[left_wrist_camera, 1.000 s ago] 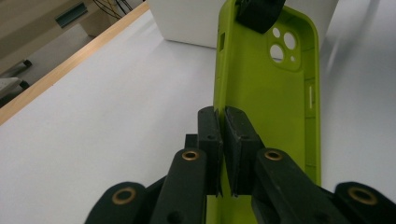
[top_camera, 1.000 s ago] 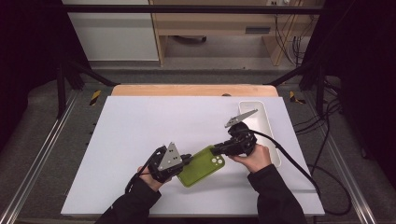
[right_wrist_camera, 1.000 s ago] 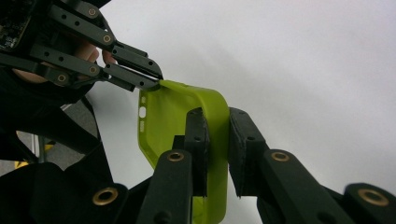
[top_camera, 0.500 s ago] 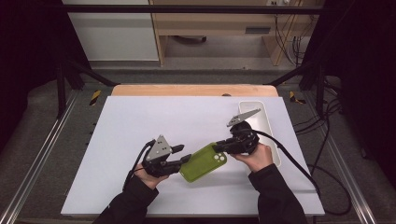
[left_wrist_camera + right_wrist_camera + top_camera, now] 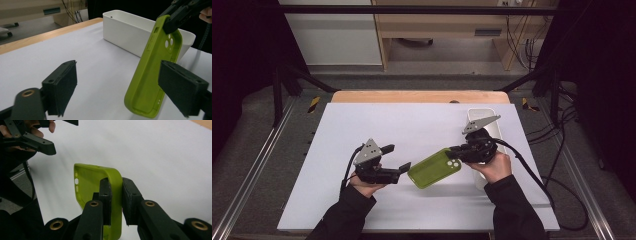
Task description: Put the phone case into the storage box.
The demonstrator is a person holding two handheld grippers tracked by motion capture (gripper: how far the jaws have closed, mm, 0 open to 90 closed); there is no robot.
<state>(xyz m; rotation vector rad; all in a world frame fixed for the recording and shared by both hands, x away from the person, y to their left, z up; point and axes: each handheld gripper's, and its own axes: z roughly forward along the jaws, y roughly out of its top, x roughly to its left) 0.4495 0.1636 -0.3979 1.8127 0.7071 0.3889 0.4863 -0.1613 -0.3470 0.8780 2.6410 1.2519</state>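
The phone case is lime green, soft-looking, with camera cutouts and no readable writing. The right gripper is clamped on its camera-end wall. The left gripper, its jaws just opened wide, sits just beside the case's free end.

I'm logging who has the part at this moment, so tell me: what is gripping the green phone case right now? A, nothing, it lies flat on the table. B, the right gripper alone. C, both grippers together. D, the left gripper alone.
B: the right gripper pinches one wall of the green phone case, while the left gripper has just been opening and stands apart from it.
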